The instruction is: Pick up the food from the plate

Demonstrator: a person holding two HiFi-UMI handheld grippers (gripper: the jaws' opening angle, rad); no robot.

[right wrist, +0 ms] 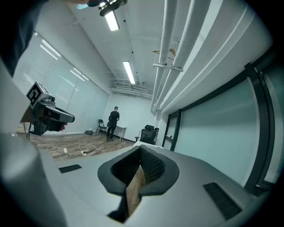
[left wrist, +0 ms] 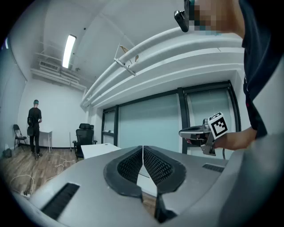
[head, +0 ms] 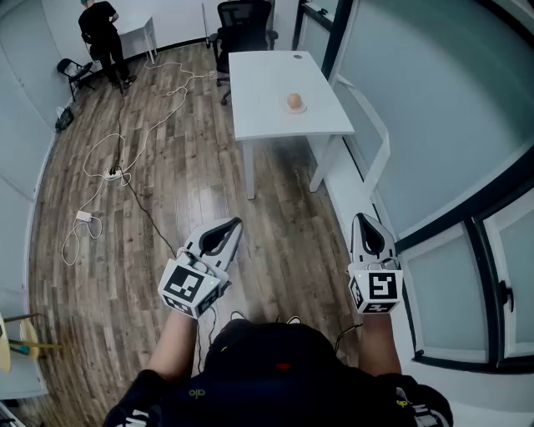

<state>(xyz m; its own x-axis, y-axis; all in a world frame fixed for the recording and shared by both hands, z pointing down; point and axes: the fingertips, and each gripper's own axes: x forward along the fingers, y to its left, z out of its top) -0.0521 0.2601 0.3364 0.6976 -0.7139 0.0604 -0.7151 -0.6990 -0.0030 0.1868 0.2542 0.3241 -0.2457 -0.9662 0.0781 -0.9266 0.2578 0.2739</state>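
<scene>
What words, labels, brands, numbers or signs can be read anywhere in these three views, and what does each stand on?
No text can be read for certain.
On the left gripper, the marker cube: square black-and-white pattern, no letters.
On the right gripper, its marker cube: the same kind of pattern, no letters.
On the person's dark top, a small green print: too small to read.

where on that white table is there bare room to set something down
Most of the white table is bare: the left half beside the plate, the near end up to the front edge, the far end toward the office chair. Only the right-middle spot, where the food sits on the plate, is taken.
</scene>
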